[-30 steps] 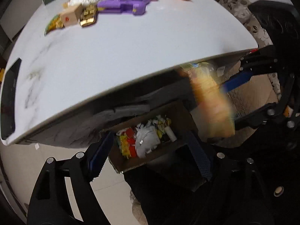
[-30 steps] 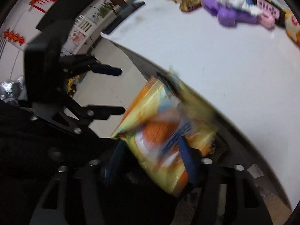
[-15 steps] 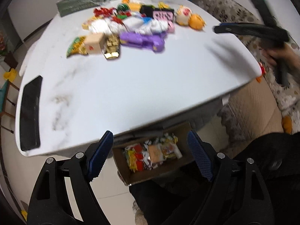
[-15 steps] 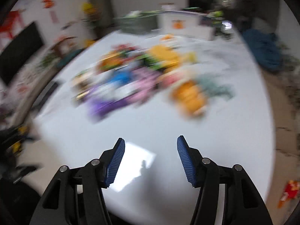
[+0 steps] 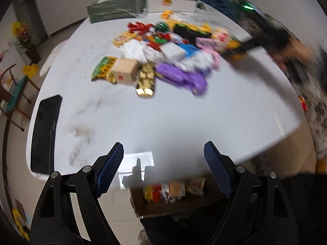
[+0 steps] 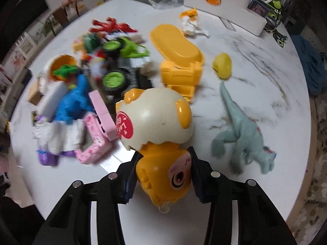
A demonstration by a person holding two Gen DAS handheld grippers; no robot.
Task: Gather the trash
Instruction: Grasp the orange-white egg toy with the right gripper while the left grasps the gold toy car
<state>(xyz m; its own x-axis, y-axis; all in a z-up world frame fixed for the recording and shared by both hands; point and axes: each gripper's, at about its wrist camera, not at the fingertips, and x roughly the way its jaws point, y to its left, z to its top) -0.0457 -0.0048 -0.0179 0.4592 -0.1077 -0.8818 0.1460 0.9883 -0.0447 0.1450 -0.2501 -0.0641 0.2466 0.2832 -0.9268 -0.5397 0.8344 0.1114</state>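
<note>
Your counter (image 5: 184, 112) is glossy white marble-look stone with grey veins (it mirrors a ceiling light). The egg-shell chick toy (image 6: 161, 138) is smooth, shiny plastic; the box (image 5: 175, 206) below looks like matt brown cardboard. Your claw pads (image 5: 109, 169) are blue and rough-textured.

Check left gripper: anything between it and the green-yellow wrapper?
Nothing visible. Only bare tabletop lies between the open left gripper and the green-yellow wrapper; the cardboard cube sits at its right side, the black phone far left.
</note>
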